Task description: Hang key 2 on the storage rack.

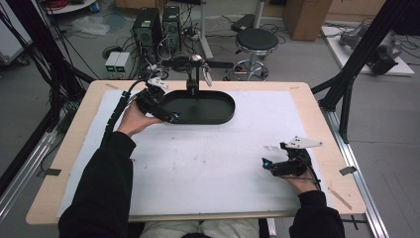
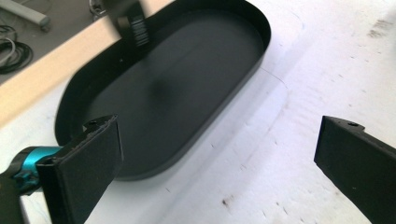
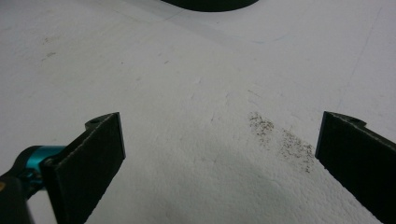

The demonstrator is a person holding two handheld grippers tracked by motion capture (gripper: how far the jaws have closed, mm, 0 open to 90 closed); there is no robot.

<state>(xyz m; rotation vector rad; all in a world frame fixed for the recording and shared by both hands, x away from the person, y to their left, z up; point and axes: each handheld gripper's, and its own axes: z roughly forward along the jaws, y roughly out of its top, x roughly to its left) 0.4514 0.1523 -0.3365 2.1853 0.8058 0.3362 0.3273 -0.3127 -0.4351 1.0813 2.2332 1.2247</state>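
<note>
Approach to the tray. The black oval tray [image 1: 200, 107] lies empty toward the far edge of the surface [image 1: 208, 163], slightly left of centre, with a small black stand [image 1: 194, 79] rising at its far rim. The left claw [image 1: 173, 117] hovers at the tray's near left rim, jaws spread wide; in the left gripper view the tray [image 2: 173, 93] lies ahead of the open jaws, its rim passing near the left jaw, and nothing is between them. The right claw [image 1: 266, 164] rests low near the right edge of the surface, well apart from the tray, jaws likewise spread and holding nothing; the right gripper view shows bare white cover with a grey smudge [image 3: 280, 140] ahead. The step in hand appears to be the reach for the tray's rim, with no grasp yet made. The next move would call for bringing one jaw inside the wall and one outside it, then closing on the thin rim; a shallow bite on so low a wall could slip, so the claw should be set square to the rim before closing.
</note>
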